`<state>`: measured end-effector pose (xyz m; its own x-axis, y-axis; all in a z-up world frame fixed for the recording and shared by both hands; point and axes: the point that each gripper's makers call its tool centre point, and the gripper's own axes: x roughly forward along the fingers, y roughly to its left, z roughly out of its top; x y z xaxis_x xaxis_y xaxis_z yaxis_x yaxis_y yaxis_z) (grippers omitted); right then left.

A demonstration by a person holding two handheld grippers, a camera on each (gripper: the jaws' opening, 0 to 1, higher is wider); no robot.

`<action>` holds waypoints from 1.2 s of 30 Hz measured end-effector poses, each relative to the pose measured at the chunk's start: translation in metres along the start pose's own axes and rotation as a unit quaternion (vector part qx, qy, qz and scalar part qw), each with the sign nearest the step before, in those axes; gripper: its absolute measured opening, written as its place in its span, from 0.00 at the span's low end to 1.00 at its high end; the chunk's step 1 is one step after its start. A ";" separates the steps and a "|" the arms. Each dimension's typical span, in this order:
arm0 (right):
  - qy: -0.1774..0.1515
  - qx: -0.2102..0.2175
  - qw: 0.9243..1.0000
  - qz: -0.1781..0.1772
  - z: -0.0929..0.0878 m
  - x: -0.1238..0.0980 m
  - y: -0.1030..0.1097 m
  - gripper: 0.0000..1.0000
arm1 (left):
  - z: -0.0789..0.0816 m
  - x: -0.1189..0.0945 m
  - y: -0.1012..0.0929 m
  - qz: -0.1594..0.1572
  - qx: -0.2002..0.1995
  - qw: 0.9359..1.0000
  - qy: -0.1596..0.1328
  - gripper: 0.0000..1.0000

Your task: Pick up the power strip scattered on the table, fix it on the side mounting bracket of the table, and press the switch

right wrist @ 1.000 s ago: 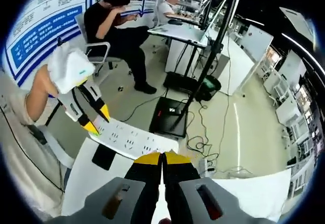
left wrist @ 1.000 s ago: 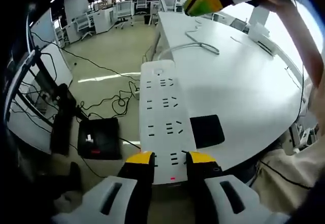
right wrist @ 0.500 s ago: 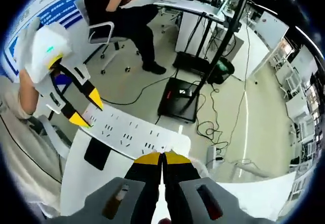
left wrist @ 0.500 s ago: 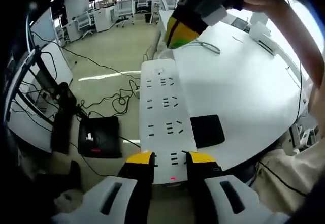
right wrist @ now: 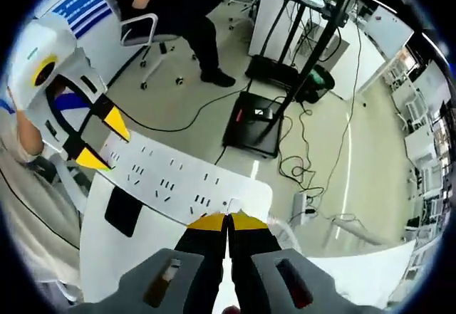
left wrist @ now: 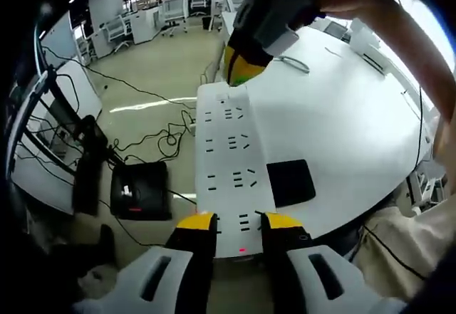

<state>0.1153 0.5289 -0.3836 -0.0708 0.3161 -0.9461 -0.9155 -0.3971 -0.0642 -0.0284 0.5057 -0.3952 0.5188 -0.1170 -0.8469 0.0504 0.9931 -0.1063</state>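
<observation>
- The power strip [left wrist: 229, 168] runs up the middle of the left gripper view, lying along the table [left wrist: 342, 122] edge, its sockets facing up and a small red light glowing at its near end; in the right gripper view it [right wrist: 178, 182] crosses the centre-left as a long white bar.
- The left gripper [left wrist: 239, 221] clenches the strip's near end between its yellow-tipped jaws, at lower centre of its own view, as it did a second ago; the strip has not shifted.
- What has changed: the right gripper [left wrist: 246, 61] has come down from the upper right of the left gripper view to the strip's far end, its yellow tips now just above or touching it.
- In its own view, the right gripper [right wrist: 228, 221] has its jaws pressed together on nothing, pointing at the strip's rounded end.
- Judged from this, fixing is done or nearly so, and the closed tips are lining up to press the switch.
- A black pad [left wrist: 290, 182] lies beside the strip; cables [left wrist: 160, 143] trail on the floor at left.
</observation>
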 end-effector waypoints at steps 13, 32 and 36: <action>0.009 0.009 1.000 0.006 0.002 0.014 -0.004 0.00 | 0.000 0.000 0.003 0.002 0.000 1.000 -0.002 0.30; 0.018 0.018 1.000 0.011 0.001 0.019 -0.003 0.00 | 0.006 0.004 0.023 0.002 0.002 1.000 0.004 0.29; 0.023 0.016 1.000 0.008 0.001 0.020 -0.003 0.00 | 0.007 0.006 0.024 0.002 0.003 1.000 0.005 0.29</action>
<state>0.1159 0.5373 -0.4016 -0.0688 0.2700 -0.9604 -0.9267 -0.3737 -0.0387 -0.0185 0.5290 -0.3988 0.5100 -0.1139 -0.8526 0.0545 0.9935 -0.1001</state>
